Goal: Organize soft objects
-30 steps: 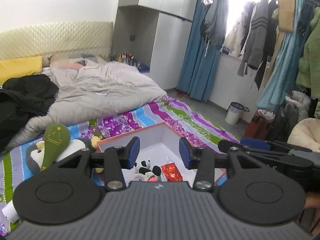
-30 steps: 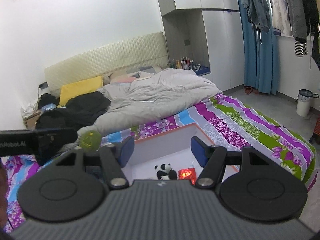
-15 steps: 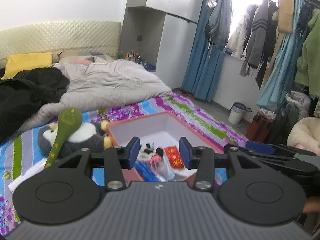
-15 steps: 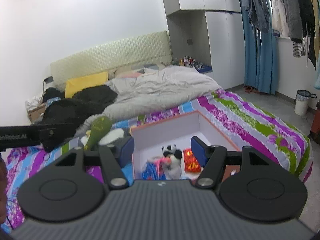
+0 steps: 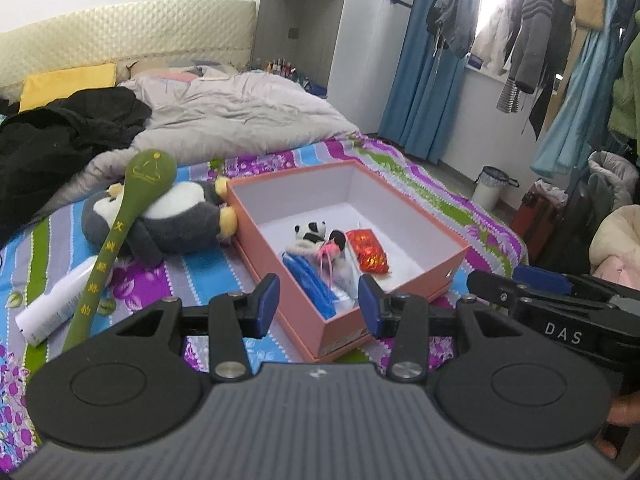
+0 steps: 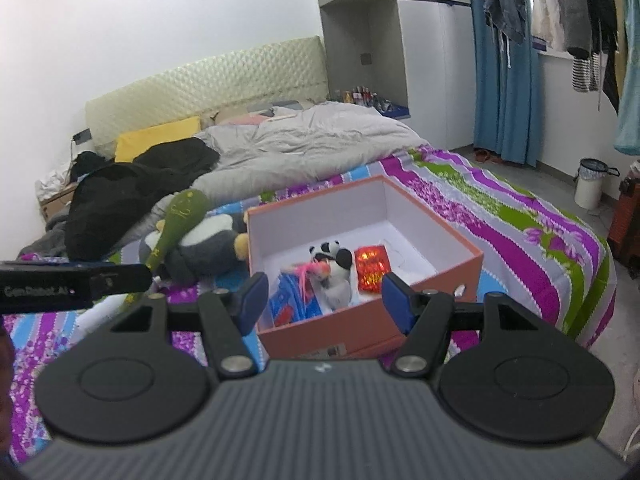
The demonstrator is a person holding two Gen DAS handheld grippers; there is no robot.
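An orange box [image 5: 404, 216] with white inside sits on the striped bed sheet; it also shows in the right wrist view [image 6: 460, 268]. Inside lie a small panda plush [image 5: 312, 236] [image 6: 332, 258], a red shiny pouch [image 5: 367, 255] [image 6: 372, 268] and a blue item [image 5: 310, 280] [image 6: 286, 304]. A grey penguin plush [image 5: 176, 220] [image 6: 208, 244] lies left of the box with a green massage hammer [image 5: 120, 236] [image 6: 172, 228] across it. My left gripper [image 5: 318, 300] is open and empty above the box's near corner. My right gripper [image 6: 320, 300] is open and empty above the box's near side.
A white tube [image 5: 60, 300] lies left of the hammer. A grey duvet [image 5: 236, 112] and black clothes [image 5: 60, 136] cover the far bed. Hanging clothes [image 5: 540, 40], blue curtains and a white bin [image 5: 490, 192] are at the right.
Both grippers have risen and tilted down, so the whole box, its contents and the penguin plush come into view. Both stay open and empty.
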